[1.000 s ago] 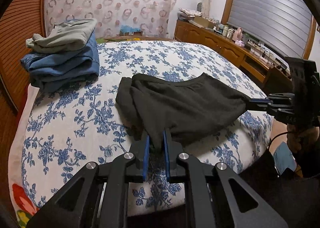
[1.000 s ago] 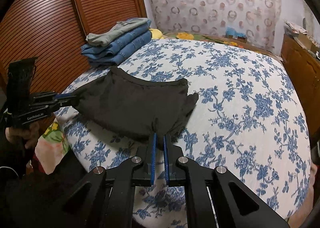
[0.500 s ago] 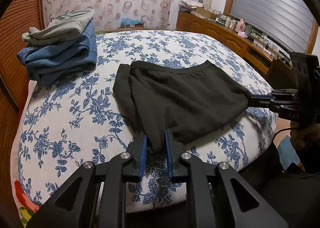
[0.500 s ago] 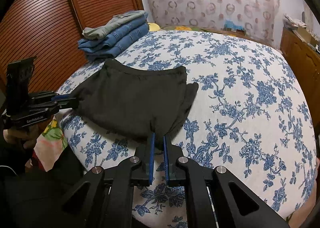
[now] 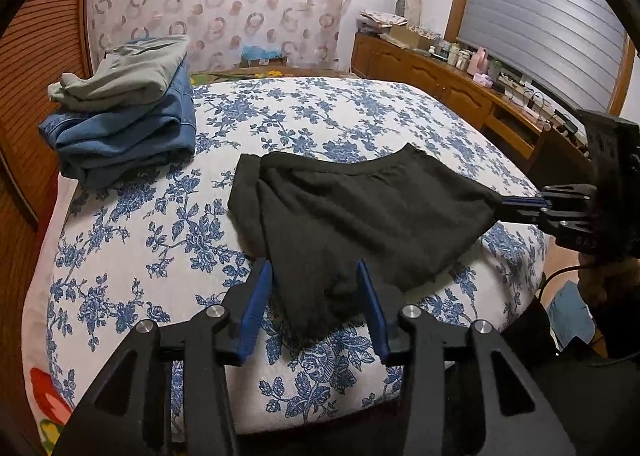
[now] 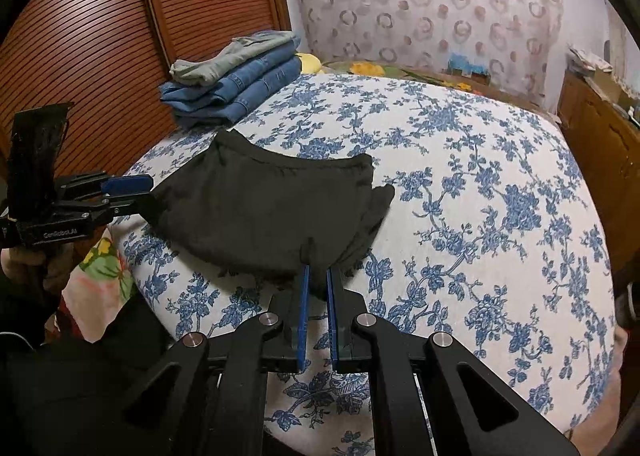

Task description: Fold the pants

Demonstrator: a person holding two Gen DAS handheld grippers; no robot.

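The black soft-cloth pants (image 5: 360, 216) lie folded at the floral bedspread's (image 5: 132, 240) near edge; left gripper (image 5: 316, 292) released, right gripper (image 6: 316, 288) still pinching them.

I see the black pants (image 5: 360, 212) folded into a broad, rumpled wedge on the near part of my view, waistband edge curving along the far side, layered folds at one end, a corner drooping over the near edge
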